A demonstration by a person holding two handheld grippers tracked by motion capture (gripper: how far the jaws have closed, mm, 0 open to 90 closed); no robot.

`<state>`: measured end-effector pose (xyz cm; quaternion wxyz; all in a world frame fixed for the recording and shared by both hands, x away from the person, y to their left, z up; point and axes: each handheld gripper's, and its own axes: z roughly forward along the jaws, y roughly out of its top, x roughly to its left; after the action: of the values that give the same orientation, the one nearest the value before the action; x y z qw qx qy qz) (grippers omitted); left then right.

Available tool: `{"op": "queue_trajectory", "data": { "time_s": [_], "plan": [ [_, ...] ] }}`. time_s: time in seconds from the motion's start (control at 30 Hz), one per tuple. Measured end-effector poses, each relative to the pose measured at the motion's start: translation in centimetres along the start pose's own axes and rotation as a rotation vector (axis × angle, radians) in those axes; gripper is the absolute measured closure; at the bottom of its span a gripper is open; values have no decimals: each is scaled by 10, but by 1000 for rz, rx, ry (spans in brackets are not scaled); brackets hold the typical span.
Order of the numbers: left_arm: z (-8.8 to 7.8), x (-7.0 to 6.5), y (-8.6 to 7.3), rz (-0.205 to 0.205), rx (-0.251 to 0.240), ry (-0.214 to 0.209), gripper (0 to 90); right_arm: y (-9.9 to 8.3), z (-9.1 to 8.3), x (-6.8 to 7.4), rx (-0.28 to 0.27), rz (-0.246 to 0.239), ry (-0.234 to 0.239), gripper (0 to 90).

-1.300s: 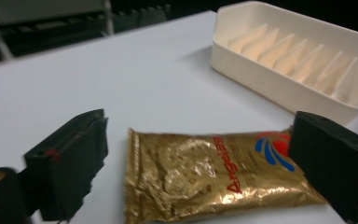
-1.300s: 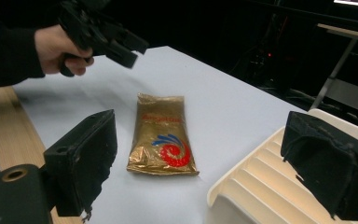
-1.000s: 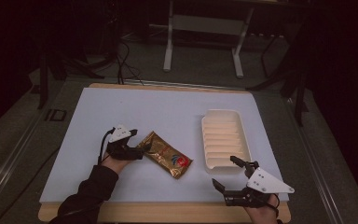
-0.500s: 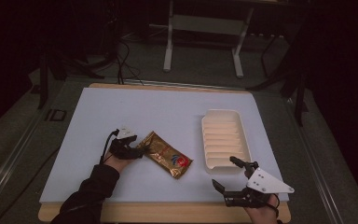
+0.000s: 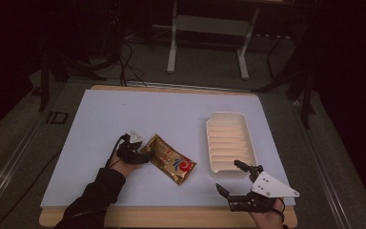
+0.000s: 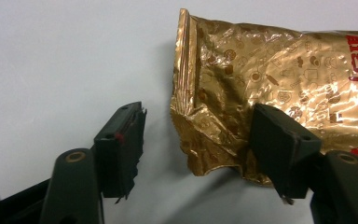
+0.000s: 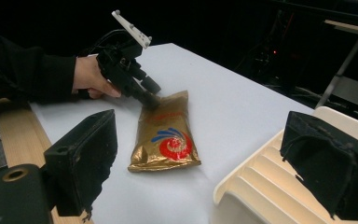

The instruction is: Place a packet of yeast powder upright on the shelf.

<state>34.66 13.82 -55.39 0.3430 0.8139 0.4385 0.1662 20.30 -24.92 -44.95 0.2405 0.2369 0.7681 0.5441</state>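
Note:
A gold foil snack packet (image 5: pixel 167 159) with a red and blue logo lies flat on the white table, left of a ribbed white tray (image 5: pixel 230 142). My left gripper (image 5: pixel 144 153) is open at the packet's left end. In the left gripper view its jaws stand either side of the crumpled corner of the packet (image 6: pixel 270 70), the right jaw over the foil, and the left gripper (image 6: pixel 200 154) has not closed. My right gripper (image 5: pixel 228 175) hovers open near the front edge, just in front of the tray. The right gripper view looks past its wide jaws at the packet (image 7: pixel 168 135) and the tray (image 7: pixel 270 182).
The white table surface (image 5: pixel 138 114) rests on a wooden board whose front edge (image 5: pixel 171 217) shows below. A dark floor with cables and a metal stand (image 5: pixel 205 43) lies beyond the far edge. The person's left hand and sleeve (image 7: pixel 51 74) hold the left gripper.
My left gripper has edged right and toward the packet, bringing its jaws around the packet's corner. The right gripper and the packet have stayed put.

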Motion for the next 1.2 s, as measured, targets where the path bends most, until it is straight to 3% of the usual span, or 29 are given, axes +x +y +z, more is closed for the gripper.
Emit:
{"op": "queue_trajectory", "data": {
  "time_s": [0.1,0.17,0.33,0.47,0.5,0.77,0.9,1.0,1.2],
  "plan": [
    [-2,-6,0,-3,-2,7,446,0,0,0,2,-1,0,108],
    [-2,-9,-1,-6,-6,1,557,0,1,0,2,0,2,108],
    [-3,-12,1,-23,6,-15,649,0,2,1,5,-3,6,108],
    [-2,-12,1,-37,1,-21,839,0,3,1,9,-4,11,108],
    [-2,-15,1,-25,-2,-14,873,0,3,1,10,-4,11,108],
    [-3,-17,2,-44,-6,-4,898,0,1,0,3,1,4,108],
    [-10,-18,6,-25,-31,-2,898,0,-1,-1,0,6,1,108],
    [-22,-19,13,-12,-82,-13,899,0,-2,-3,-3,17,2,131],
    [-33,-23,20,4,-114,-14,899,0,-3,-3,-10,20,0,128]
  ]
}}
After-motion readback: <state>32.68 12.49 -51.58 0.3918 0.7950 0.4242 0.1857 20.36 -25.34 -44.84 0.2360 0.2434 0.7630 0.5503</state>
